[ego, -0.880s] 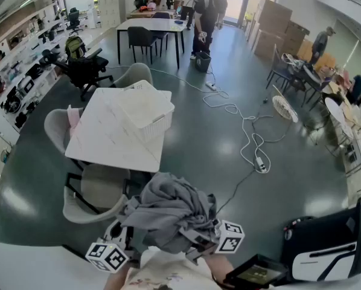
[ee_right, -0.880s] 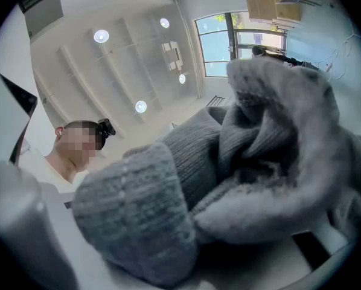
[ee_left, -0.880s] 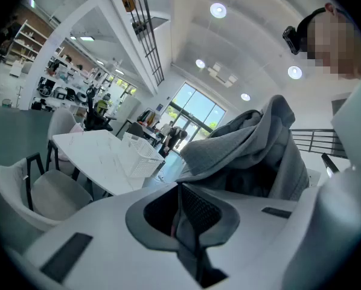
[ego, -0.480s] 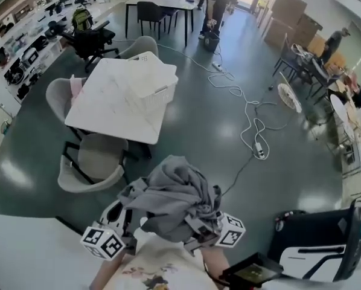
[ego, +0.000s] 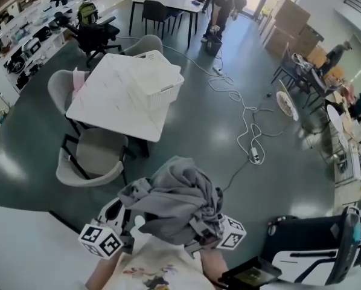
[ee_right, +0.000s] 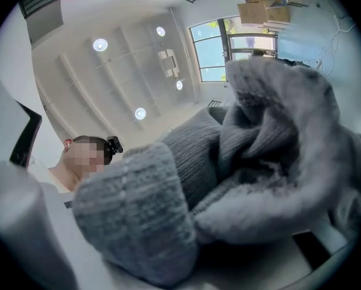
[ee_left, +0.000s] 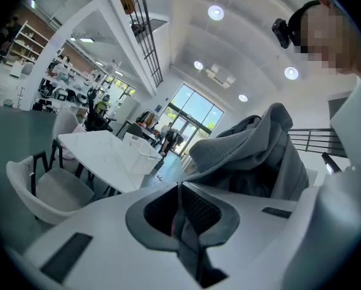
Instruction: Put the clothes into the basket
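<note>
Now the left claw [ee_left: 179, 189] and right claw [ego: 210, 227] are both pinching the grey clothes [ego: 174, 201], probably soft and light, well apart from the basket [ego: 159, 80] on the tabletop [ego: 105, 104]; grabbing thick bunched folds is looking safest.

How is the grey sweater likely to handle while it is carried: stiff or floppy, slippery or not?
Probably floppy: the grey sweater sags in loose folds. Its thick ribbed cuff suggests a bulky, soft knit, likely not slippery. Hanging parts might catch the basket rim.
</note>
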`<state>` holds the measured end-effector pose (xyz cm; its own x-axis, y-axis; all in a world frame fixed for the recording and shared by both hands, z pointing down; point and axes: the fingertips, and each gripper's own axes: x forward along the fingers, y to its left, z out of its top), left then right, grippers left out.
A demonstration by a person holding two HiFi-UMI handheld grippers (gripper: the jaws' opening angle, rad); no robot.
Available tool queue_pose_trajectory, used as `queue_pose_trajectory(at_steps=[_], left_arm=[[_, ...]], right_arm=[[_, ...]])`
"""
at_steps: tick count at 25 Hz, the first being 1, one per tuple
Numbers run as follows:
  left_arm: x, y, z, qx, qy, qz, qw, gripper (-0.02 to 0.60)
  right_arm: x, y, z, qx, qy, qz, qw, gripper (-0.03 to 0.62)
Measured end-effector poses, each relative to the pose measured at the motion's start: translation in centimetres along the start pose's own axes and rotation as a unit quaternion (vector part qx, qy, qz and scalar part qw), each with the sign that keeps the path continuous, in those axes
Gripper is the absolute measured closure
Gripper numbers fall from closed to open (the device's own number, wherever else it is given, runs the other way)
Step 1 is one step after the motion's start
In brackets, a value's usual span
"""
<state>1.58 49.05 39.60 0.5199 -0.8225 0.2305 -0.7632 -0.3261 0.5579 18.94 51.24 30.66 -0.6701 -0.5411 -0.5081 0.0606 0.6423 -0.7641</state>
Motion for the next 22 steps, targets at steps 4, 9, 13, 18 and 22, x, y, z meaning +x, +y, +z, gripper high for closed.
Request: queue_pose_trajectory(at_steps=[4, 9, 13, 18, 22], left_arm=[[-1.1, 1.1, 0.7, -0.002, -0.001, -0.005, 1.0000, 0.554], [-1.6, 2.8, 2.0, 0.003, 0.000, -0.020, 0.9998, 0.554], [-1.7, 4.5, 2.3, 0.003, -0.004, -0.035, 0.9994, 0.554], [-1.0, 6.3, 2.9, -0.009, 0.000, -0.038, 0.9992, 0.554], [0.5, 7.0, 3.5, -0.010, 0.015, -0.034, 0.9993, 0.554]], right_arm=[[1.4, -0.3, -1.2, -0.006, -0.001, -0.008, 1.000, 0.341], [3.4, -0.6, -2.3, -0.016, -0.007, -0.014, 1.000, 0.341], [4.3, -1.3, -3.2, -0.028, -0.013, -0.011, 0.999, 0.341], [5.3, -2.5, -3.0, -0.029, -0.036, -0.021, 0.999, 0.341], [6.2, -3.9, -1.8, -0.026, -0.040, -0.023, 0.999, 0.341]])
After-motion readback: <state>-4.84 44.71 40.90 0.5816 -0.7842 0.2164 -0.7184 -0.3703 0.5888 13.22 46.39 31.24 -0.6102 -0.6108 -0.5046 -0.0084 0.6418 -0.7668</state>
